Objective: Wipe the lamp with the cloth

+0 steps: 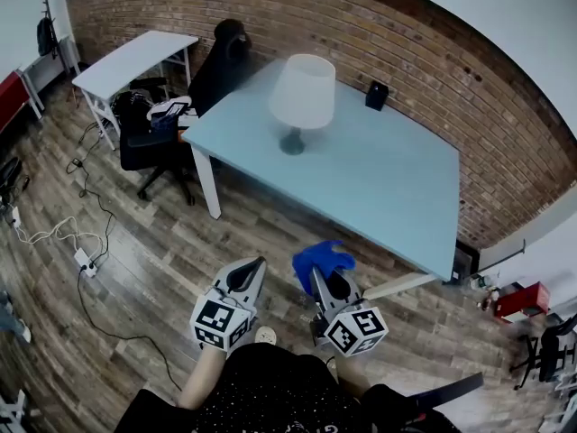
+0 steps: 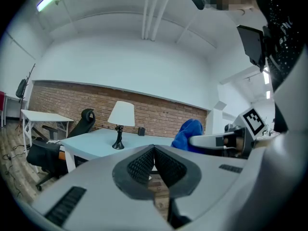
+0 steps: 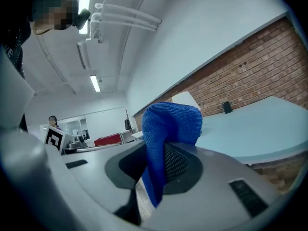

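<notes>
With the left claw (image 1: 256, 263) closed on nothing, the lamp (image 1: 302, 93) standing far off on the worktop (image 1: 397, 183) and the right claw (image 1: 325, 276) pinching the blue cloth (image 1: 321, 254), an unbraced swipe might tip the top-heavy lamp.

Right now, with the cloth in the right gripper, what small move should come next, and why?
Probably step forward and carry the right gripper toward the lamp. Its jaws are shut on the blue cloth, but the lamp stands on the table, well ahead of both grippers. The left gripper is shut and empty.
</notes>
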`<control>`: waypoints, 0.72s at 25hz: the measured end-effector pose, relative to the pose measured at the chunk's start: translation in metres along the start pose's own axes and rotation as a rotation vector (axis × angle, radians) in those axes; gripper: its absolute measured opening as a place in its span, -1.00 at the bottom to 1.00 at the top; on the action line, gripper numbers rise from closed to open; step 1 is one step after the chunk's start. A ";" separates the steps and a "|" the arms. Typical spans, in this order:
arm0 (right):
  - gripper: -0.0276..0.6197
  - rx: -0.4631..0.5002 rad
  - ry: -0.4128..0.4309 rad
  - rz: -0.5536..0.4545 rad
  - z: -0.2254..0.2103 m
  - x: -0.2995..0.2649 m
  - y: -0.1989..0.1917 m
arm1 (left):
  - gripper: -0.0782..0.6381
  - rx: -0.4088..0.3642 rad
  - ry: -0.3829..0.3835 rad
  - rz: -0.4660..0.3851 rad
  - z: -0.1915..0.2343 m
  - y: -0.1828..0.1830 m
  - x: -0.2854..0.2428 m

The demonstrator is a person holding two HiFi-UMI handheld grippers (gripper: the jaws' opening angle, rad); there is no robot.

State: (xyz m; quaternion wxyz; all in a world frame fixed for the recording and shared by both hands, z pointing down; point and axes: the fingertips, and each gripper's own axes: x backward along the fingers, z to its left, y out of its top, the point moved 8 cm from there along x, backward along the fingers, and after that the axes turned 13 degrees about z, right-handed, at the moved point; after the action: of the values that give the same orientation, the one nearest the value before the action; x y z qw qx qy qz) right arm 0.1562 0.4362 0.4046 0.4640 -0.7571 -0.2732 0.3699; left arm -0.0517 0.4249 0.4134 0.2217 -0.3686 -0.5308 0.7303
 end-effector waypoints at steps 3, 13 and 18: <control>-0.69 0.006 0.019 0.007 -0.016 -0.012 0.007 | -0.75 0.004 0.018 0.001 0.007 0.004 -0.019; -0.69 0.008 0.036 0.027 -0.050 -0.032 0.023 | -0.75 0.012 0.020 0.010 0.013 0.015 -0.057; -0.69 0.005 0.032 0.027 -0.062 -0.047 0.030 | -0.75 0.008 0.008 0.018 0.026 0.021 -0.078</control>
State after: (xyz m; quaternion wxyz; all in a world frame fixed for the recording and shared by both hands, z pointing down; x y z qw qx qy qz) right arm 0.1816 0.3570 0.4105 0.4650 -0.7656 -0.2544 0.3645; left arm -0.0210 0.3458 0.4217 0.2186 -0.3755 -0.5234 0.7330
